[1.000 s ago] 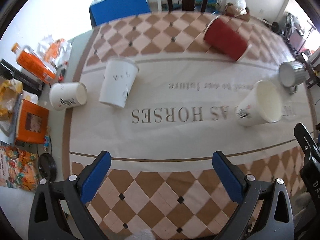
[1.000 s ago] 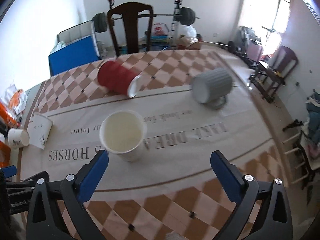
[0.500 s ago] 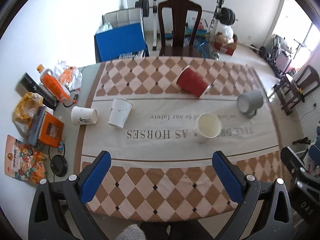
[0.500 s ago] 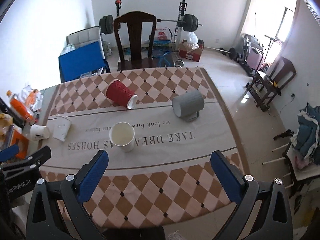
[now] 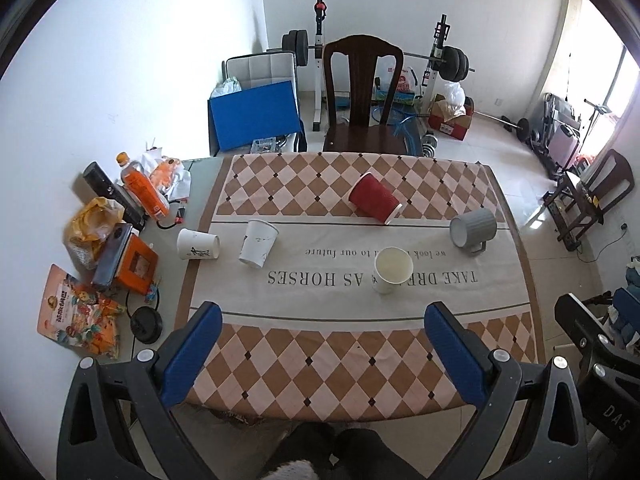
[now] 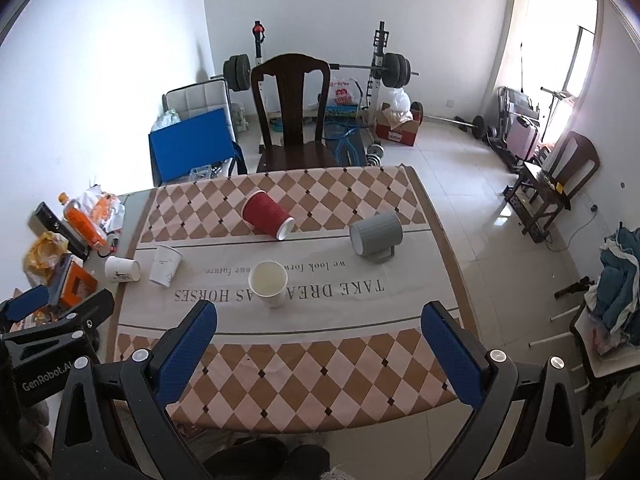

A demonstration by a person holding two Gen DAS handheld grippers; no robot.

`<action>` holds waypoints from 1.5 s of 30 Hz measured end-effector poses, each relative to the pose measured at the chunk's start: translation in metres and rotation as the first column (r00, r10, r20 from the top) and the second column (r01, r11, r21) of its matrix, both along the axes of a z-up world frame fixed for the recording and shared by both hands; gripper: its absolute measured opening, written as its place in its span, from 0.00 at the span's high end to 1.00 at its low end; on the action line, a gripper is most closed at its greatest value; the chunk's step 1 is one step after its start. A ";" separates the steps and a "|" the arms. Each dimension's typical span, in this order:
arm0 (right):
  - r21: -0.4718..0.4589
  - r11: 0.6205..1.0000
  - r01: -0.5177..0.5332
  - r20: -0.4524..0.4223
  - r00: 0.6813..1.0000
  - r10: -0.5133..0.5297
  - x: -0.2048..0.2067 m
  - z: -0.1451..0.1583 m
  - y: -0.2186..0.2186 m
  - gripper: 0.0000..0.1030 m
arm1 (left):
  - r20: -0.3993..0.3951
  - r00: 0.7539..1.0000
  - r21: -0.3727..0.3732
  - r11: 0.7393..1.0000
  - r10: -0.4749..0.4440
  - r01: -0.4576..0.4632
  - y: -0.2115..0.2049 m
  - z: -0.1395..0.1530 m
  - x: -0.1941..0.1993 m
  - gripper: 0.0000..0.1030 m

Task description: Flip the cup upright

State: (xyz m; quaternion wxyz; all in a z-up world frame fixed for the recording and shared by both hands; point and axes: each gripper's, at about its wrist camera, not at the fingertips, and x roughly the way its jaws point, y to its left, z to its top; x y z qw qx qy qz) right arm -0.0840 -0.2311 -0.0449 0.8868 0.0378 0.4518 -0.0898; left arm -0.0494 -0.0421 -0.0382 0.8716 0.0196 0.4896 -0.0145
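Cups on a checked cloth

Smooth white paper cup (image 5: pixel 391 275) stands up, mouth open, on the soft printed tablecloth (image 5: pixel 320 356). Bumpy red paper cup (image 5: pixel 374 203) and ridged grey mug (image 5: pixel 472 227) lie sideways behind it. Left gripper (image 5: pixel 320 356) and right gripper (image 6: pixel 318 354) hang wide apart, holding nothing.

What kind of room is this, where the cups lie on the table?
Most likely a room in a home, used for both dining and exercise. A dark wooden dining chair stands at a table with a checked brown tablecloth, and a barbell rack with black weight plates stands against the white wall.
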 end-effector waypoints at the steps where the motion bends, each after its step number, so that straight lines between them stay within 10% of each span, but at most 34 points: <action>1: 0.001 1.000 -0.002 0.003 1.000 0.002 -0.002 0.003 -0.001 0.00 | 0.001 1.000 0.003 1.000 0.000 0.000 0.000 0.002 -0.003 0.00; 45: 0.025 0.999 -0.031 -0.021 0.999 0.032 -0.007 0.010 -0.010 0.00 | -0.031 0.999 0.033 0.999 0.020 -0.019 0.004 0.007 -0.003 0.00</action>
